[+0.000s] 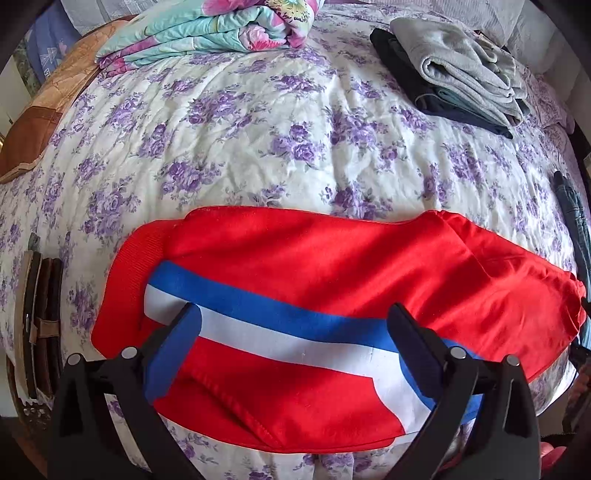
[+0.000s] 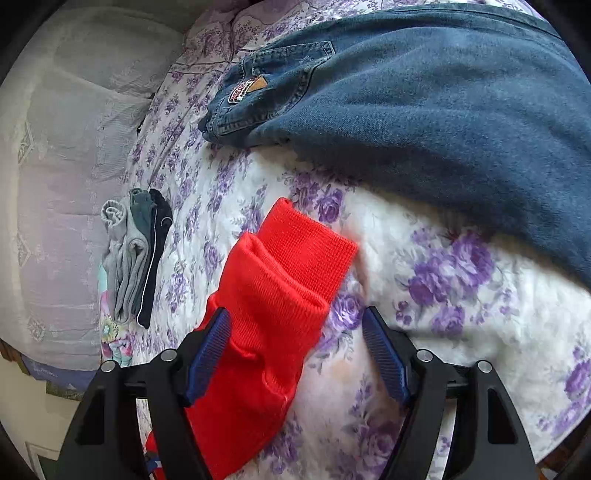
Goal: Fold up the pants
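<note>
bed (image 1: 258, 122), covered by a quilt printed with purple flowers, bearing every item shown. jeans (image 2: 443, 110), dark denim, lying across the far part of the right wrist view, apart from the work. folded floral blanket (image 1: 207, 29) and a stack of folded grey and dark clothes (image 1: 454, 74) at the far side of the bed, well apart from the work.

red pants (image 1: 295, 258) — the task's thing — lying flat on the quilt nearest the cameras, already doubled along their length by the look of them, with a blue and white side stripe (image 1: 277, 321) running across; the ribbed ankle cuffs (image 2: 295, 258) lie at the end seen by the right wrist camera.

left gripper (image 1: 295, 325): fingers spread wide above the striped part, gripping nothing. right gripper (image 2: 295, 328): fingers spread, one pad beside the red cloth just short of the cuffs, the other over bare quilt; not closed on anything.

handling, as a judgement: the fabric looks light, soft and limp, perhaps a smooth tracksuit knit that may slide on itself, so it will sag and need support at two points. the thicker ribbed cuffs and the waistband edge look like the firmest holds — pinch through all layers there to carry one end over the other.
</note>
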`<state>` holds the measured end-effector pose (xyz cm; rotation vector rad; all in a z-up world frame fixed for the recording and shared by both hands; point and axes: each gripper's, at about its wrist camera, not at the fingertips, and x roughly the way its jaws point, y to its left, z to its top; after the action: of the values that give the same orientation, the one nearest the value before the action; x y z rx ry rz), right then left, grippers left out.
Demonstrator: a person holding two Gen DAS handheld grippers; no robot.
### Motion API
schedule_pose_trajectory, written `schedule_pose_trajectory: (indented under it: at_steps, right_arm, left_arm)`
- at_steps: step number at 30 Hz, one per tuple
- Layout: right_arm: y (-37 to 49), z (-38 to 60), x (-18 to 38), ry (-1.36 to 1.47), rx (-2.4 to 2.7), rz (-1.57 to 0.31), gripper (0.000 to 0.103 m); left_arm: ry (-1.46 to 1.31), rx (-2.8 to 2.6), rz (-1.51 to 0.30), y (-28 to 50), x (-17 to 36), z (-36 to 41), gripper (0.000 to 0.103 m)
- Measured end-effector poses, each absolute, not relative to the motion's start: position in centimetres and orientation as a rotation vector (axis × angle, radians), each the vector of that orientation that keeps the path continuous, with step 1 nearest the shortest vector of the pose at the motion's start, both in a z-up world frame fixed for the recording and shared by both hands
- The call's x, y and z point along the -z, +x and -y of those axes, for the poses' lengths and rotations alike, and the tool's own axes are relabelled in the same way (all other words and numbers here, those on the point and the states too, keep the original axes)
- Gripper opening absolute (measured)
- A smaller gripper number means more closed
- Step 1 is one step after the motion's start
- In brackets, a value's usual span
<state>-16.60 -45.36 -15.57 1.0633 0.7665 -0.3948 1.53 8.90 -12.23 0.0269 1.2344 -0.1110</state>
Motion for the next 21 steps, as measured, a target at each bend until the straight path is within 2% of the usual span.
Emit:
schedule_pose_trajectory:
  at_steps: [1, 2, 3, 8, 11, 16, 19, 21]
  right_arm:
    - [-16.3, 45.0, 15.1, 1.037, 0.373, -0.76, 0.03]
    - [-15.9, 44.6, 14.3, 1.004, 0.377, -0.756, 0.023]
    - [-15.7, 44.1, 13.2, 0.95, 0.383, -0.741, 0.02]
    - [-10.7, 35.7, 5.2, 0.429, 0.177, -0.74, 0.019]
    - [-7.4, 28.5, 3.1, 0.262, -0.06, -0.745, 0.019]
    - [-3.6, 16.5, 6.2, -0.005, -0.401, -0.841, 0.019]
    - [-2.8, 11.7, 11.0, -0.118, -0.563, -1.02, 0.019]
    - [-3.6, 10.6, 12.4, -0.142, -0.625, -1.058, 0.028]
  left_arm:
    - [0.031, 0.107, -1.233, 1.5, 12.2, -9.0, 0.098]
    - [0.035, 0.098, -1.228, 1.4, 12.1, -9.1, 0.098]
    - [0.036, 0.089, -1.22, 1.3, 11.9, -9.3, 0.098]
    - [0.009, 0.027, -1.164, 0.7, 10.6, -11.3, 0.098]
    - [-0.043, -0.006, -1.144, 0.3, 9.8, -13.1, 0.098]
    - [-0.121, -0.068, -1.144, -0.7, 9.7, -16.1, 0.098]
    - [-0.172, -0.103, -1.16, -1.7, 10.1, -17.9, 0.098]
    - [-0.19, -0.123, -1.166, -2.4, 10.4, -18.8, 0.098]
